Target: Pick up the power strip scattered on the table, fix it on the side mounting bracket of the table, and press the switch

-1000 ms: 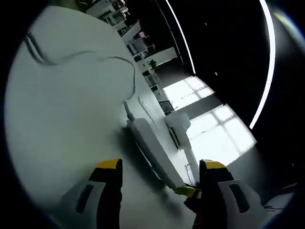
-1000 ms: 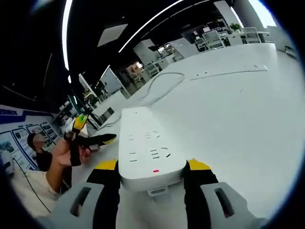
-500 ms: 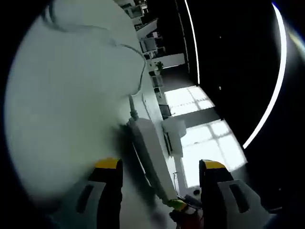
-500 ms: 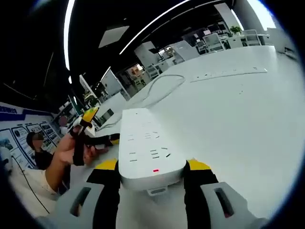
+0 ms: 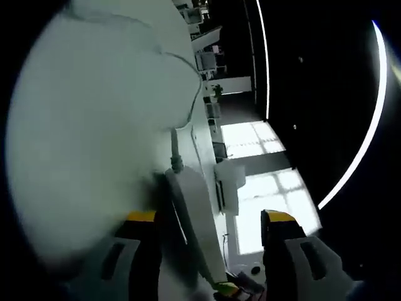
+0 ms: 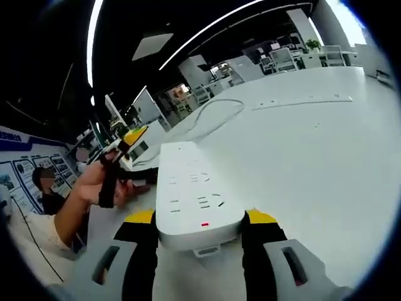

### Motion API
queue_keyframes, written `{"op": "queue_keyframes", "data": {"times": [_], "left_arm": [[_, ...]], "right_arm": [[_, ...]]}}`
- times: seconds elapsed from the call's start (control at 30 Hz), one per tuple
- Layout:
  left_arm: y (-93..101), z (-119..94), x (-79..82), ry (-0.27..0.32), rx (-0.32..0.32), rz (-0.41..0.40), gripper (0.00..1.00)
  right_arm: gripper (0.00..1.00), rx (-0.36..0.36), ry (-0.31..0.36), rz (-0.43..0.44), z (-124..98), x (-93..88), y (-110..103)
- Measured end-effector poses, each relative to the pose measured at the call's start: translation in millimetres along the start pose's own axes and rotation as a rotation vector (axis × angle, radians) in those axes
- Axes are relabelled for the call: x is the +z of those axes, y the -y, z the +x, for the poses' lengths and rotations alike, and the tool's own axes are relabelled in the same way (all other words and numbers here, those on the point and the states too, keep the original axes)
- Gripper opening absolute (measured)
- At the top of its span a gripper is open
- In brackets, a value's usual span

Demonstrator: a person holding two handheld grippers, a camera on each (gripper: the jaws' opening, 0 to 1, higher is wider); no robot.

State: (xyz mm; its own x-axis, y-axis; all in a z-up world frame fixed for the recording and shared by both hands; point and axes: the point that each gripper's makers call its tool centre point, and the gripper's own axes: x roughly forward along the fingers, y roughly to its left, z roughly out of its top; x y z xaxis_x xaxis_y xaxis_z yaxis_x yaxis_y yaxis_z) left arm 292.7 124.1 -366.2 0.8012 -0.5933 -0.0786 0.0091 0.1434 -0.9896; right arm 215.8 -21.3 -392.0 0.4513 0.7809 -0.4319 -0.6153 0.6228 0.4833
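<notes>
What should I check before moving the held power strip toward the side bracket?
1. Right gripper shut on the white rectangular power strip: ok.
2. Strip's end seated between the jaws, red mark facing up: ok.
3. Grey cable trailing loose over the white table: ok, no snag seen.
4. Left gripper open, free to help: ok.
5. Person's hand close beside the strip: not ok.
6. Side mounting bracket located: cannot tell.

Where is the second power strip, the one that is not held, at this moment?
In the right gripper view, the second power strip lies flat on the white table, far beyond the held power strip, toward the upper right, near the looped cable.
</notes>
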Motion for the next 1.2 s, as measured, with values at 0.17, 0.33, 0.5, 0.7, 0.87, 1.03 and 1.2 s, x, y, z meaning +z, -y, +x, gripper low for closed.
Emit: {"op": "queue_keyframes", "data": {"times": [0.17,0.33,0.5,0.7,0.87,1.03,1.2], "left_arm": [[-0.3,6.4,2.7,0.009,0.004,-0.022,0.67],[-1.4,14.1,4.4,0.011,0.009,-0.031,0.67],[-4.0,19.8,1.0,0.005,0.02,-0.035,0.6],[-8.2,21.9,-0.9,0.005,0.024,-0.053,0.54],[-8.0,22.3,-1.1,0.005,0.038,-0.045,0.53],[-10.1,22.2,-1.6,0.003,0.051,-0.038,0.49],[-14.7,22.0,-3.1,0.002,0.078,-0.011,0.42]], "right_arm": [[0.49,-0.002,0.0,-0.007,0.1,-0.2,-0.1],[0.49,-0.005,-0.001,-0.014,0.3,-0.5,0.1],[0.49,-0.013,-0.003,-0.036,1.0,-1.7,-0.5],[0.49,-0.032,-0.017,-0.092,2.1,-4.1,-1.1],[0.49,-0.033,-0.015,-0.096,2.0,-4.0,-0.2],[0.49,-0.036,-0.006,-0.095,1.9,-4.1,-0.2],[0.49,-0.052,-0.005,-0.142,2.7,-6.7,-1.4]]}}
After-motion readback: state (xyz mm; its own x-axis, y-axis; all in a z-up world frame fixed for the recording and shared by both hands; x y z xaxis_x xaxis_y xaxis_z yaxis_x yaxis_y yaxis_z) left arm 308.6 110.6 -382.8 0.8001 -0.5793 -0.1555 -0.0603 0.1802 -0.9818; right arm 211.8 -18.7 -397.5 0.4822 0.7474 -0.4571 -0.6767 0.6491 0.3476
